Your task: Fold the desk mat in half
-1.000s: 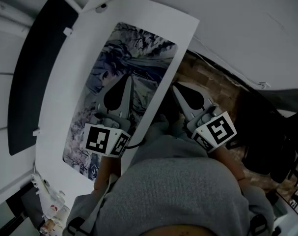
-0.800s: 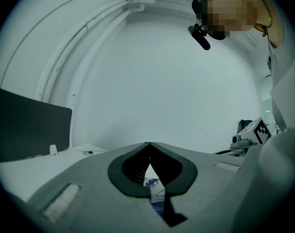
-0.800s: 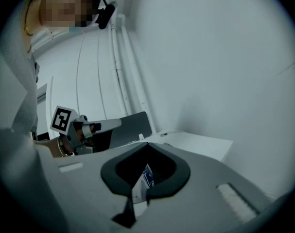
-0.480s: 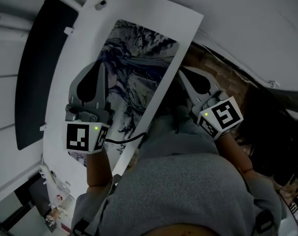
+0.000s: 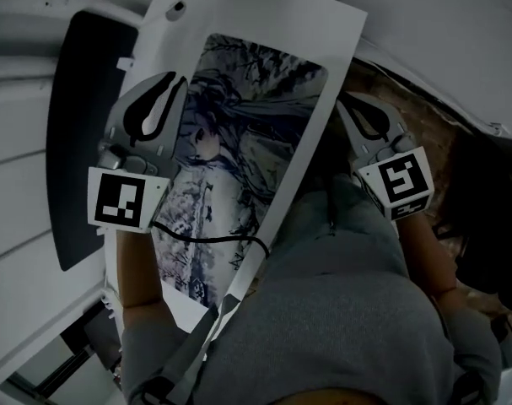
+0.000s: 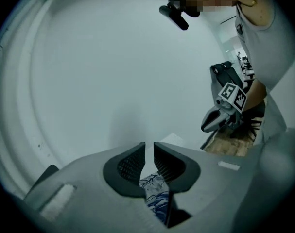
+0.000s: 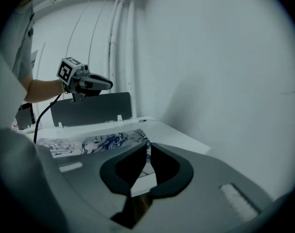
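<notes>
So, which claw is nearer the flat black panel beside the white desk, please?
Left. The left claw hovers beside the flat black panel; the right claw is at the white desk's opposite edge. Both have just been opening, empty.
</notes>
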Tool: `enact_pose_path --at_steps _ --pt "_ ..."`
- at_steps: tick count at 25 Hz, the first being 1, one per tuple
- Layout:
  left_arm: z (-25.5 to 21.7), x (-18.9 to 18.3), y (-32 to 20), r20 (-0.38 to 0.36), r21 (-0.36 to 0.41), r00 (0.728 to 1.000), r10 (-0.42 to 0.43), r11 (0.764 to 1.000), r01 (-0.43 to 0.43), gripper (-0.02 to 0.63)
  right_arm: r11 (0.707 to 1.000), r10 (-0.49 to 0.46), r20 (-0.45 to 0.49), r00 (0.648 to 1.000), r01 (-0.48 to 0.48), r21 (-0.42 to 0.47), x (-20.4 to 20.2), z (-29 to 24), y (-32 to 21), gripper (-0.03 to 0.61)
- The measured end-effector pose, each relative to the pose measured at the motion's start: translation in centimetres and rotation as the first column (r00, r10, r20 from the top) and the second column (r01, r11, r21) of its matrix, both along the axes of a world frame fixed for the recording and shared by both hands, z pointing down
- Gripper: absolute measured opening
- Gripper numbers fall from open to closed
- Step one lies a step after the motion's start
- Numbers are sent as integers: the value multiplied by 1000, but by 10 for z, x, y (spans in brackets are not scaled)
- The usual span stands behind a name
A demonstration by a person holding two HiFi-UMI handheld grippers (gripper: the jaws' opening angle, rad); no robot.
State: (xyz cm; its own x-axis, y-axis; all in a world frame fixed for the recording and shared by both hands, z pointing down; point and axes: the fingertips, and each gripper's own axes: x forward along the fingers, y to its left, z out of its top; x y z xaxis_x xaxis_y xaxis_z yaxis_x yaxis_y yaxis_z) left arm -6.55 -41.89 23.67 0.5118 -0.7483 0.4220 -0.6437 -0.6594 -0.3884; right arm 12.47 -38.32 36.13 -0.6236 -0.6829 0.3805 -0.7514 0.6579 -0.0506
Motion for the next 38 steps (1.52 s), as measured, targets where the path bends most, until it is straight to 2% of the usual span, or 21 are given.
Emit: enact_pose_path --at_steps 3,4,7,9,16,19,24,28,33,36,38 --pt "22 2 -25 -33 -78 998 51 996 -54 73 999 17 -8 1000 -18 -29 -1 12 -8 56" --pt "32 0 -31 -23 -110 997 75 991 -77 93 999 20 -14 1000 -21 -44 -4 18 -11 73" --pt "62 -10 -51 103 -175 982 158 975 -138 171 996 -3 -56 998 -2 -90 -14 36 -20 110" --pt "77 -17 -71 136 -199 976 170 970 -141 181 994 -12 -81 997 3 -112 -19 47 -30 110" --pt "148 -41 -118 141 -351 979 150 932 -92 183 987 -37 -186 982 6 -163 -32 87 -52 141" --pt "181 -45 -129 189 -430 961 202 897 -104 190 981 -28 -193 981 -9 -191 -33 99 -56 143" --pt "215 -44 -145 234 -500 931 280 856 -131 190 978 -27 -224 974 -21 -206 -39 109 -64 160" --pt "238 -43 -150 284 -560 891 354 816 -145 190 973 -46 -229 972 -9 -232 -45 116 -71 172" --pt "255 -38 -144 280 -643 845 456 743 -188 179 965 -30 -217 976 -28 -260 -44 119 -70 170" --pt "256 -38 -145 248 -702 846 472 689 -179 183 962 -11 -191 982 -41 -269 -44 119 -71 163" --pt "257 -38 -145 249 -722 840 482 671 -171 186 966 -1 -188 982 -48 -256 -44 119 -71 161"
